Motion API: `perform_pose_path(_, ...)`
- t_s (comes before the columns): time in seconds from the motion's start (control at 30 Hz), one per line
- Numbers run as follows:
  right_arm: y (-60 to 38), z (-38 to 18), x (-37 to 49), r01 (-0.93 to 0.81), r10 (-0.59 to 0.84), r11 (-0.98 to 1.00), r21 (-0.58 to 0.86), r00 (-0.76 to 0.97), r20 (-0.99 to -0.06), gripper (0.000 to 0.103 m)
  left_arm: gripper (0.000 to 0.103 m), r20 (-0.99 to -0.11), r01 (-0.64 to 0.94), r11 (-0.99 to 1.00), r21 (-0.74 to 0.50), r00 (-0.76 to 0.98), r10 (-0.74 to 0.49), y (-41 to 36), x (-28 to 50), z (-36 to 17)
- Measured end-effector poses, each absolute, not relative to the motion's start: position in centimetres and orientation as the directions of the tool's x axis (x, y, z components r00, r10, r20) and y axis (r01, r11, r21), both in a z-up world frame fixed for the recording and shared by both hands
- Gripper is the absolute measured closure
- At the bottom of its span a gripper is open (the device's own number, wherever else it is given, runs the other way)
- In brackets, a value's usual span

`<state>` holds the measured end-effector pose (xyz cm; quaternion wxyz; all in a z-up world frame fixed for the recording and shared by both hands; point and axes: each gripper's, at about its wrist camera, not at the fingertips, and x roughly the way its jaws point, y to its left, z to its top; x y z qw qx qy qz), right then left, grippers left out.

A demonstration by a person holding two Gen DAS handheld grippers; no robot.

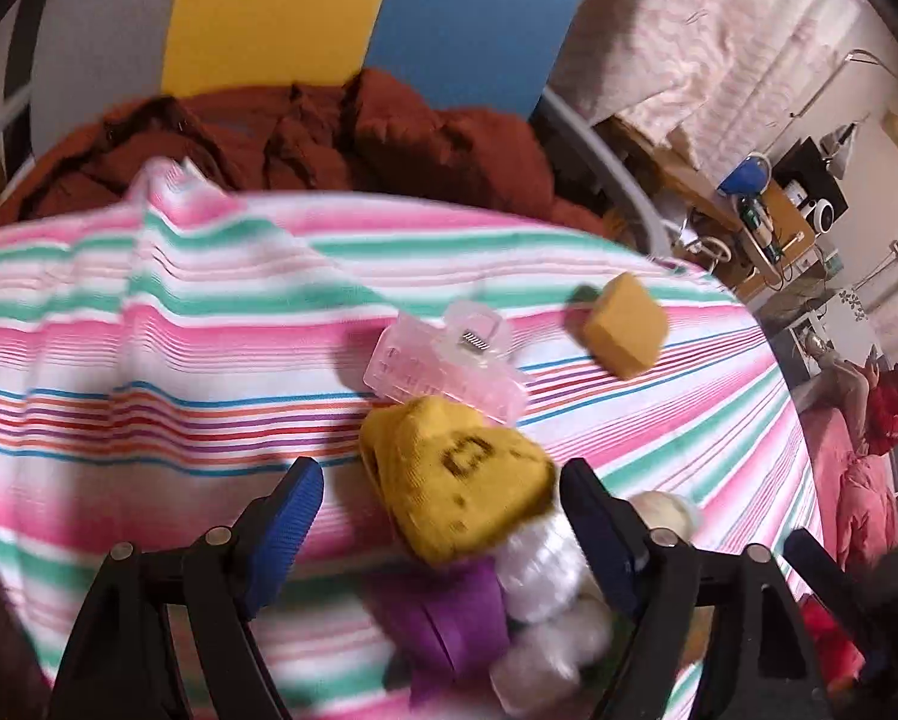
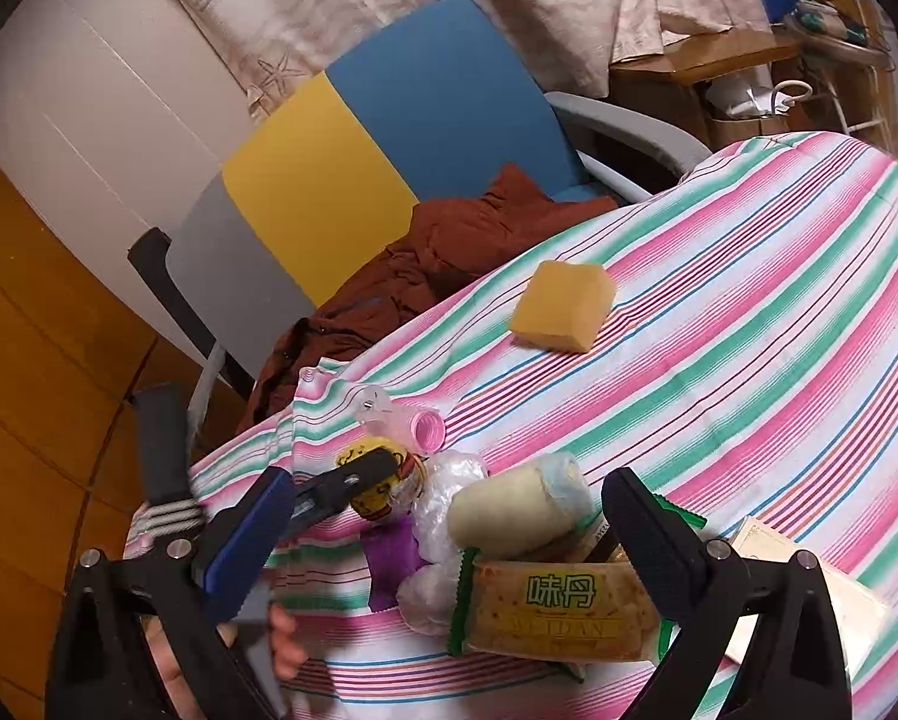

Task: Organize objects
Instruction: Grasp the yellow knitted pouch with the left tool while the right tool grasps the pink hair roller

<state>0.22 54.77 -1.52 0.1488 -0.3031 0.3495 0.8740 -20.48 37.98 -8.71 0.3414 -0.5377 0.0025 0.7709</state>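
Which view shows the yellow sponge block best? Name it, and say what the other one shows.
The right wrist view. There the yellow sponge block lies sharp and unobstructed on the striped cloth, top face and side visible. The left wrist view also shows it whole, but smaller, motion-blurred and off to the right, beyond the pink clip.

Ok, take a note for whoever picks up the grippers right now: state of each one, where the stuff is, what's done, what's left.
Left gripper: open, jaws either side of the yellow sock, not closed on it.
Right gripper: open, holding nothing, above the cracker packet and cream roll.
Yellow sponge sits apart on the striped cloth; pink clip lies just beyond the sock.
Done: nothing visibly sorted.
Left: everything.
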Motion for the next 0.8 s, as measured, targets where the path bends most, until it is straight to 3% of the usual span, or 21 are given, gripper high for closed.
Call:
perform_pose_path(0.03, 54.8, -1.6, 0.2, -0.473, 0.048, -0.711, 0.52, -0.771, -0.635, 0.0, 0.035, -0.831, -0.524, -0.76, -0.384, -0.162, 0.532, 38.0, -20.8, -9.2)
perform_pose_path(0.13, 54.9, -2.1, -0.2, -0.481, 0.035, -0.704, 0.523, -0.759, -0.65, 0.0, 0.051, -0.819, -0.529, -0.737, -0.421, -0.128, 0.559, 37.2, -20.5, -9.8)
perform_pose_path(0.23, 54.7, -2.7, -1.1, -0.466, -0.015, -0.697, 0.545, -0.751, -0.661, 0.0, 0.058, -0.803, -0.563, -0.717, -0.411, -0.149, 0.577, 36.1, -19.5, -8.9)
perform_pose_path(0.47, 54.0, -3.1, -7.1, -0.41, -0.095, -0.755, 0.512, -0.704, -0.704, 0.0, 0.062, -0.792, -0.569, -0.719, -0.399, -0.181, 0.583, 33.4, -18.3, -8.3)
perform_pose_path(0.8, 49.8, -7.4, -16.7, -0.276, -0.327, -0.805, 0.524, -0.53, -0.782, 0.001, 0.062, -0.796, -0.538, -0.74, -0.404, -0.192, 0.574, 30.5, -17.2, -8.8)
